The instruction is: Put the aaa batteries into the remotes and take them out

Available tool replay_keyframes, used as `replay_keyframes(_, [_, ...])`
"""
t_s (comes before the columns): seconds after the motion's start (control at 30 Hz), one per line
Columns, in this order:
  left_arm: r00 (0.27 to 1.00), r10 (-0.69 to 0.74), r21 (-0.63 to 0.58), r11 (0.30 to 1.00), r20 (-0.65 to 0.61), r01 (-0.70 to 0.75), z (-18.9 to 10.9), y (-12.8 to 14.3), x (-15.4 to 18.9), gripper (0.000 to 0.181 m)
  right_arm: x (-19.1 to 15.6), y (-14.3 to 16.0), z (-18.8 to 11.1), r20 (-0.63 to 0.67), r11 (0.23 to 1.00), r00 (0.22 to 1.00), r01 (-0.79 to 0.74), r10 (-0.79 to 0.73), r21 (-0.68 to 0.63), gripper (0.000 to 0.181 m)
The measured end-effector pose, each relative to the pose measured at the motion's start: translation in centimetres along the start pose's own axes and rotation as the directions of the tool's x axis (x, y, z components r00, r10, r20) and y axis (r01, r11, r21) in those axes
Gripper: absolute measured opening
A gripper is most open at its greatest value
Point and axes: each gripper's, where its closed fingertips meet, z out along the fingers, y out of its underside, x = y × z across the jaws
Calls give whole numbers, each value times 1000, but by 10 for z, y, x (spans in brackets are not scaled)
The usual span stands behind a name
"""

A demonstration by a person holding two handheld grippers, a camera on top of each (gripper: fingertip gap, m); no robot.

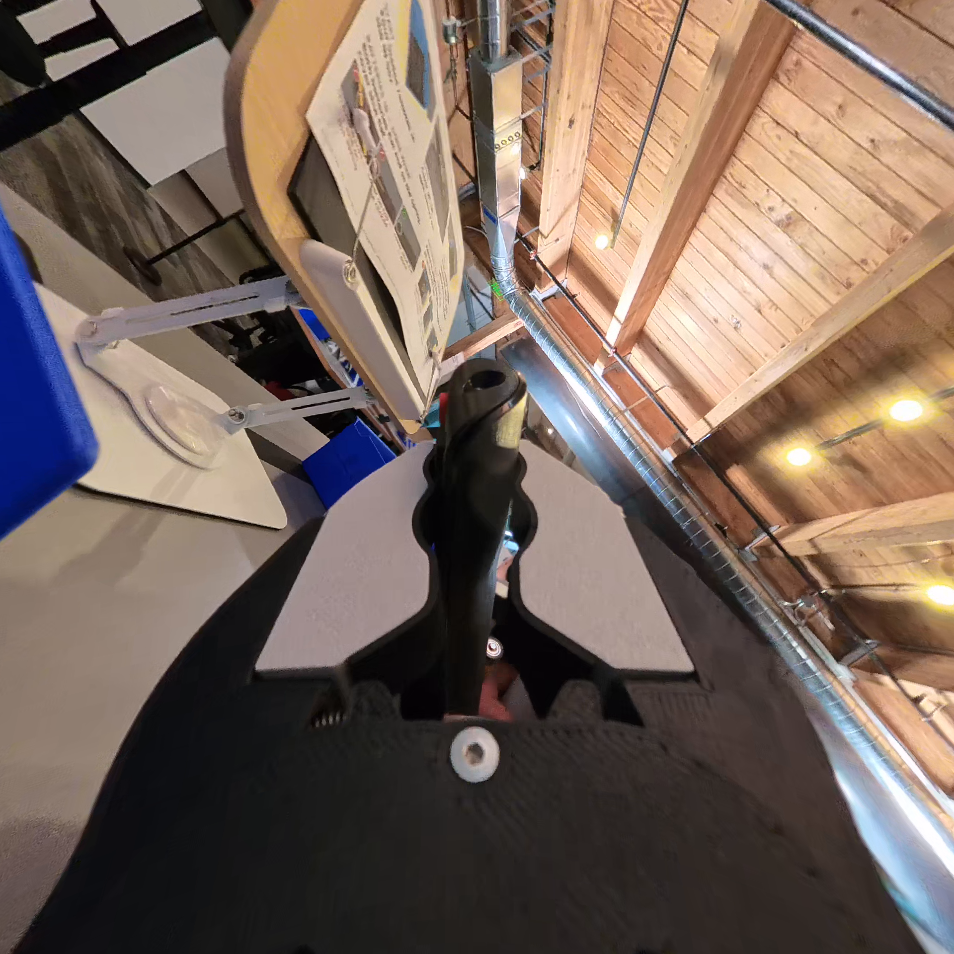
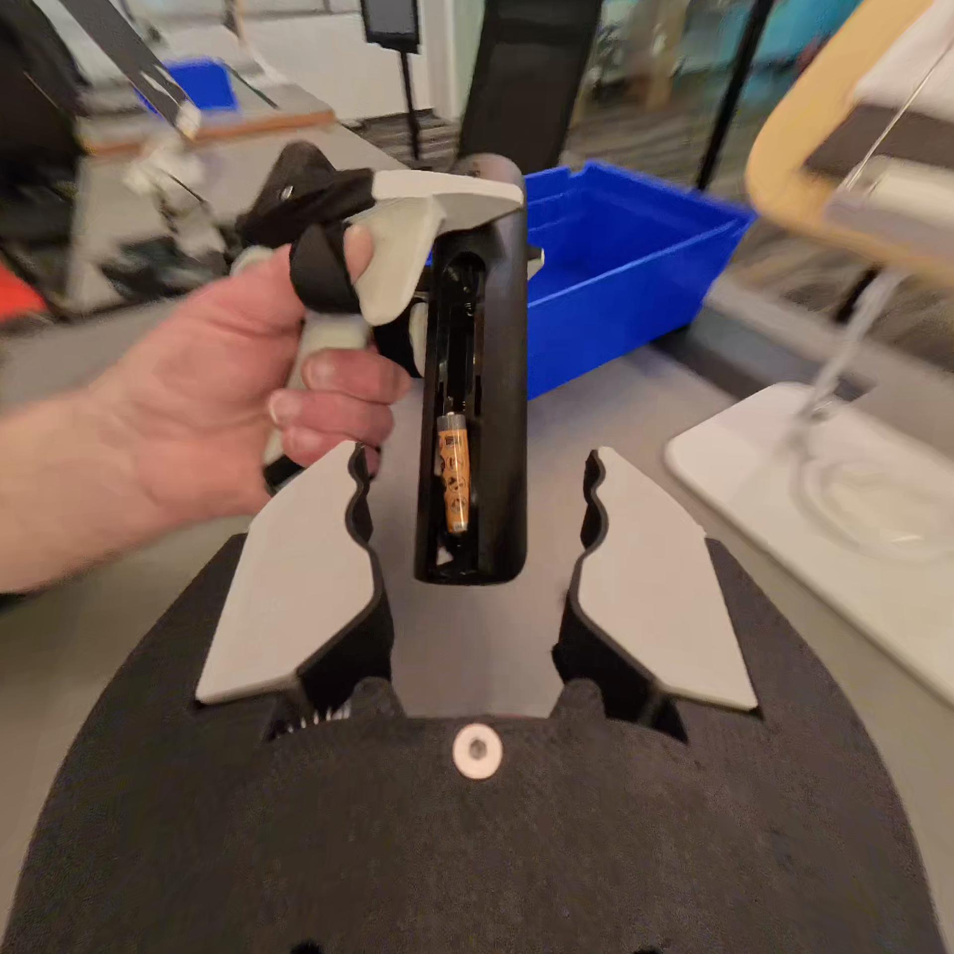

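My left gripper (image 1: 472, 464) is shut on a black remote (image 1: 477, 495) and points it up toward the ceiling. In the right wrist view that remote (image 2: 498, 392) hangs upright above the table, its battery bay open toward me with one orange battery (image 2: 454, 477) in the lower part. The left gripper (image 2: 480, 206) clamps the remote's upper end, and a hand (image 2: 206, 392) holds the gripper's handle. My right gripper (image 2: 477, 516) is open and empty, its jaws spread either side of the remote's lower end without touching it.
A blue bin (image 2: 619, 279) stands on the grey table (image 2: 593, 413) behind the remote; it also shows in the left wrist view (image 1: 31, 371). A white stand base (image 2: 805, 495) with a wooden tablet holder (image 1: 289, 170) sits to the right. About 9 centimetres separates my left fingertips from my right.
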Motion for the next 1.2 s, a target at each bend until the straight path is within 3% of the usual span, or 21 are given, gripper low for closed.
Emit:
replay_keyframes(0.13, [997,71,-16,997,-19,-71,2,2,11,24,-3,-5,1,263,915,882,-403,392,-14,66])
replay_keyframes(0.2, [991,130,-21,991,-24,-131,3,4,17,24,-2,-1,2,278,898,858,-438,431,-38,59])
replay_keyframes(0.27, [987,156,-25,987,-32,-157,4,5,23,24,-3,-2,2,304,882,836,-469,456,-34,40])
replay_keyframes(0.5, [977,211,-56,976,-27,-213,6,12,25,24,-9,6,3,374,845,772,-529,515,-71,38])
replay_keyframes(0.63, [979,204,-76,976,-24,-205,8,18,22,24,-10,12,1,391,867,784,-491,483,-87,24])
replay_keyframes(0.8, [981,185,-64,980,-51,-188,7,13,24,24,-12,10,-3,410,890,796,-442,446,-109,23])
replay_keyframes(0.83, [978,204,-61,977,-38,-206,6,9,23,24,-5,4,-7,407,898,808,-431,427,-87,32])
replay_keyframes(0.87, [975,221,-49,974,-25,-222,4,4,22,24,4,2,-11,369,922,849,-382,378,-63,43])
replay_keyframes(0.97, [980,200,-12,980,8,-200,-4,-13,14,24,35,33,-12,162,967,981,-67,109,-244,35])
replay_keyframes(1.03, [976,214,-4,977,38,-214,-6,-19,8,24,39,52,-4,176,928,984,84,-20,-364,28])
replay_keyframes(1.1, [976,210,-2,978,50,-210,-8,-21,4,24,54,76,6,161,831,973,226,-166,-509,28])
replay_keyframes(1.2, [974,216,-10,976,70,-216,-8,-21,0,24,61,104,21,212,719,952,306,-221,-624,26])
